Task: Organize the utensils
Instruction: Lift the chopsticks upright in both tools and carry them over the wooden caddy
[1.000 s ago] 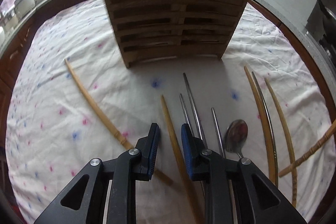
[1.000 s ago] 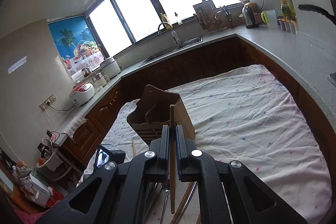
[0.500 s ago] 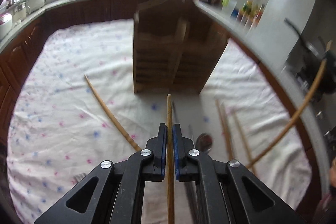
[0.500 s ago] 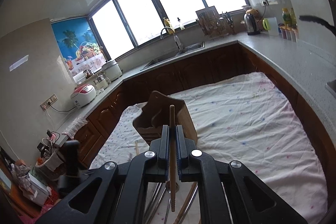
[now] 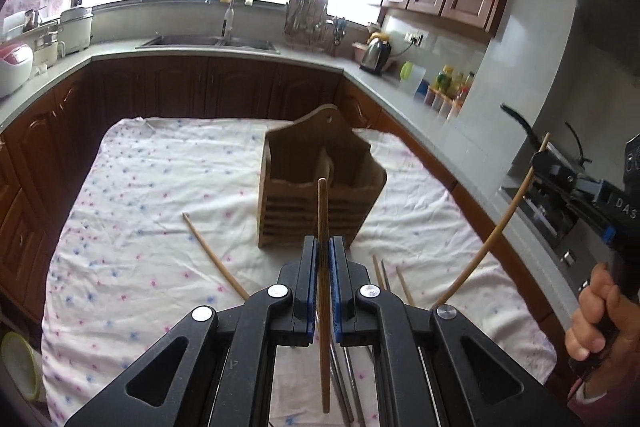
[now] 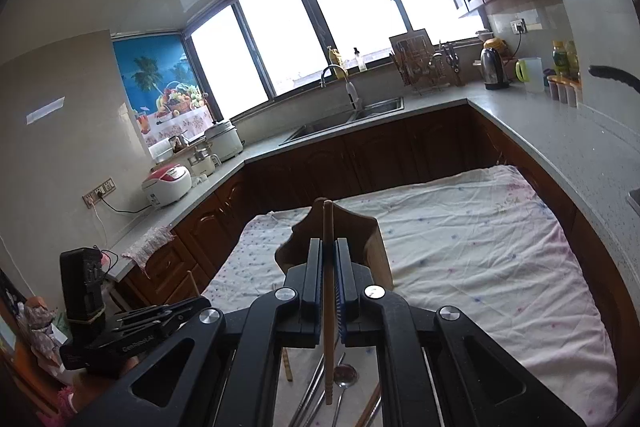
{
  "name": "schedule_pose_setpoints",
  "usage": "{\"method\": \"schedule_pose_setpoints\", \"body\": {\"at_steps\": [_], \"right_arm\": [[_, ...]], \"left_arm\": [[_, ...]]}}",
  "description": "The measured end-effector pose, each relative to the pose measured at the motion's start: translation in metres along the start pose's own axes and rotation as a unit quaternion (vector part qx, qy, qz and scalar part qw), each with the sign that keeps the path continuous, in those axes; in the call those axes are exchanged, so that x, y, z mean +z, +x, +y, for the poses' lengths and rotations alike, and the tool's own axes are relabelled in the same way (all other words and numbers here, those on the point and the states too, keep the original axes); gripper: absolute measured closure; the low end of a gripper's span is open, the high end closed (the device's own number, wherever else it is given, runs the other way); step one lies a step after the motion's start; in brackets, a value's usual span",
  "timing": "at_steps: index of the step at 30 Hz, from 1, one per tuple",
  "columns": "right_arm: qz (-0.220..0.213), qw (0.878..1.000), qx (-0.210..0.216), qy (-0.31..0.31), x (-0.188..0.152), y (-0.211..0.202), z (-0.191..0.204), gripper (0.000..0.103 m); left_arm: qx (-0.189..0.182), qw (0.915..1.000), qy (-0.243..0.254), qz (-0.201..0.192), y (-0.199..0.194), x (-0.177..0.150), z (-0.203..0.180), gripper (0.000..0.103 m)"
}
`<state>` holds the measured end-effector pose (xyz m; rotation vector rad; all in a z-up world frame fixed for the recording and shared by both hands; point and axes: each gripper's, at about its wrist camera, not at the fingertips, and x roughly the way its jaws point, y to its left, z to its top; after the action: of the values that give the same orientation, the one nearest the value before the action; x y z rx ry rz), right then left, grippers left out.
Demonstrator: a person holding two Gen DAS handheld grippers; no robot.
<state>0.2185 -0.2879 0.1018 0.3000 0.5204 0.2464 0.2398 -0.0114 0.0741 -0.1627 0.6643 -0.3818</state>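
A: State the condition of both tools.

B: The left gripper (image 5: 324,259) is clamped on a wooden chopstick (image 5: 322,223), which stands nearly upright between the blue pads; the right gripper (image 6: 329,263) is likewise clamped on a second wooden chopstick (image 6: 328,227); no gap shows at either pair of jaws.

A: Locate the destination.

B: The wooden utensil holder (image 5: 316,187) stands on the floral tablecloth (image 5: 140,195), ahead of both grippers; it shows two open compartments split by a central divider. Remaining items lie on the cloth near the holder: a loose chopstick (image 5: 216,259) to its left, further chopsticks (image 5: 384,277) to its right, and metal chopsticks plus a spoon (image 6: 346,373) under the right gripper.

A: Procedure for the step in hand?

B: Judged as transport to insertion; bring each stick over one compartment, keep it near vertical, lower the bottom tip clear of the divider and rim, then release only once the tip is inside; place both wooden sticks in the same compartment so pairs stay together.

A: Differences from one second ago?

B: The left jaws were apart above the chopstick on the cloth; they now grip it and it is lifted clear; the view has tilted up from the cloth to the holder and kitchen. The right gripper already held its stick; that grip is unchanged.
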Motion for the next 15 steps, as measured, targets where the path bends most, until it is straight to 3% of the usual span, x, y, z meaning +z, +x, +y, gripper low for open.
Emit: {"method": "schedule_pose_setpoints", "body": {"at_steps": [9,15], "right_arm": [[-0.025,1.0,-0.002,0.0,0.017,0.012,0.001,0.097],[-0.072,0.997,-0.006,0.002,0.049,0.023,0.001,0.097]], "left_arm": [[-0.004,0.9985,-0.016,-0.052,-0.015,0.018,0.011,0.099],[-0.001,0.9948,-0.017,-0.1,-0.019,0.041,0.018,0.099]]}}
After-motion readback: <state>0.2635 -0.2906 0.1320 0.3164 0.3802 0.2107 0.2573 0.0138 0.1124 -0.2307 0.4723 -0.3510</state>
